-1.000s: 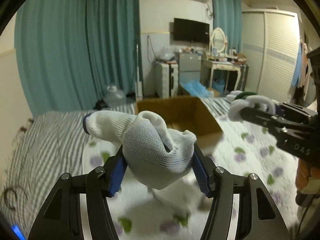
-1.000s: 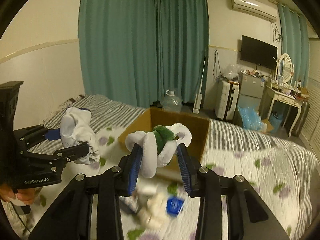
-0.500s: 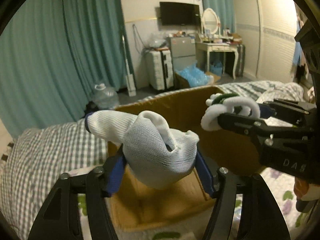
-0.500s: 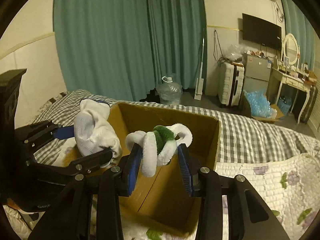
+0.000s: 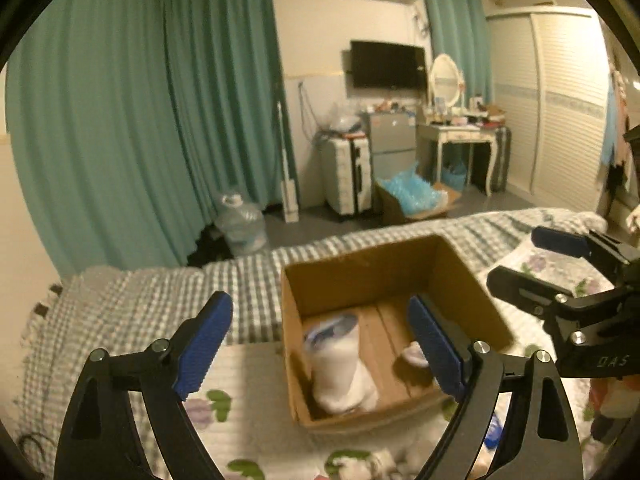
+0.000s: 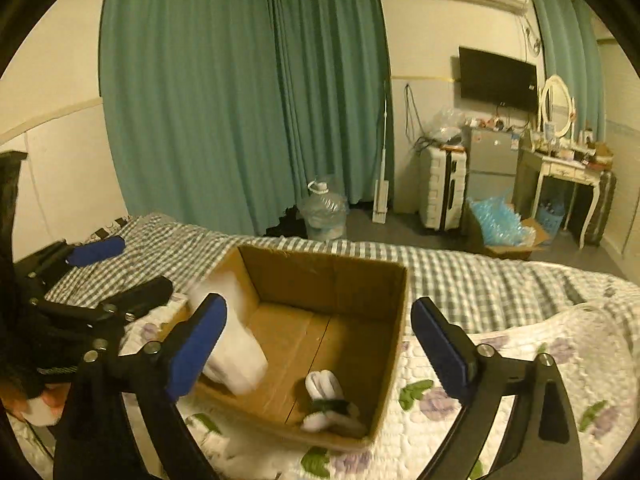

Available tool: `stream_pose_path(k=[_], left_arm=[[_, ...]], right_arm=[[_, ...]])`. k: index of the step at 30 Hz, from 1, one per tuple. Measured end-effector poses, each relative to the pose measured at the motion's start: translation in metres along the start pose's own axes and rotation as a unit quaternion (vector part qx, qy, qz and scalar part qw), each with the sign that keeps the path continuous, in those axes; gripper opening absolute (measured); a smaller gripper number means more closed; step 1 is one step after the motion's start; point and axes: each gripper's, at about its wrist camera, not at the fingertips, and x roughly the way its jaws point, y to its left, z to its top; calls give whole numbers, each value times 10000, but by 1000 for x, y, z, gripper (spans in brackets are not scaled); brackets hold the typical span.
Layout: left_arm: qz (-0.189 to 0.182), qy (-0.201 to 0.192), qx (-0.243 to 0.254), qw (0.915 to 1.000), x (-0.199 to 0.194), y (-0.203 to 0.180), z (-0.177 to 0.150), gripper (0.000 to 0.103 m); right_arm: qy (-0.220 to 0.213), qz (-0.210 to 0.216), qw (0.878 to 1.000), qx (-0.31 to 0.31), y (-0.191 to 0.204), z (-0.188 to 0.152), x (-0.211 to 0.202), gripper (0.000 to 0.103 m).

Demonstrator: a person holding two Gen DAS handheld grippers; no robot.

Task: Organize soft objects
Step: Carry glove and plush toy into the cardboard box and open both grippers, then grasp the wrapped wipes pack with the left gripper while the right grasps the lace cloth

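An open cardboard box [image 5: 384, 256] stands on the bed; it also shows in the right wrist view [image 6: 328, 264]. A white glove [image 5: 340, 364] lies inside at its left; in the right wrist view the glove [image 6: 236, 356] looks blurred. A white and green plush toy [image 6: 326, 398] lies on the box floor near the front; in the left wrist view only a bit of the toy [image 5: 414, 354] shows. My left gripper [image 5: 328, 344] is open and empty above the box. My right gripper [image 6: 320, 344] is open and empty above it too.
The bed has a grey checked sheet [image 6: 460, 276] and a white flowered quilt [image 6: 500, 376]. Small soft items [image 5: 384, 456] lie on the quilt in front of the box. Teal curtains, a water jug [image 6: 322, 212], a suitcase and a dressing table stand beyond the bed.
Both grippers opened over the box. The glove dropped from the left gripper and the plush toy from the right gripper into the box.
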Motion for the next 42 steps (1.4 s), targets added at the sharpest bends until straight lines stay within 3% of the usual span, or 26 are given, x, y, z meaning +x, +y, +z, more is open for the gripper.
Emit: stream_pose_path(k=[9,11,16,22,29,34,36,42], left_arm=[[-30,-364,132,9992,-111,-9,8,90],[66,-421,107,9990,-135,-11,0,90],[214,-422,-22,9989,-161,-16,-27,90],[554,52,-238,9982,-139,-30,-78,90],[541,786,-455,9944,-85,-48,-156,90],[515,1158,-455,9909,-62,-54,-190,90],[444,1245,-495,9900,-59,-53,-196,90],[374,1407,-597,9875,-50,-53,-205,90]], right_arm=[[-190,-304,9988,-321,21,7,-117,97],[-250,-320,9984,-388,25,4,-139,102],[-219,-254,9968,-725,43,-17,-173,102],[334,37,9975,-617,43,-77,-143,102],[1156,67,9928,-322,29,-154,-70,102],[1577,313,9868,-210,23,-174,-37,100],[1675,350,9846,-346,26,-175,-27,92],[2037,506,9763,-529,35,-189,-8,30]])
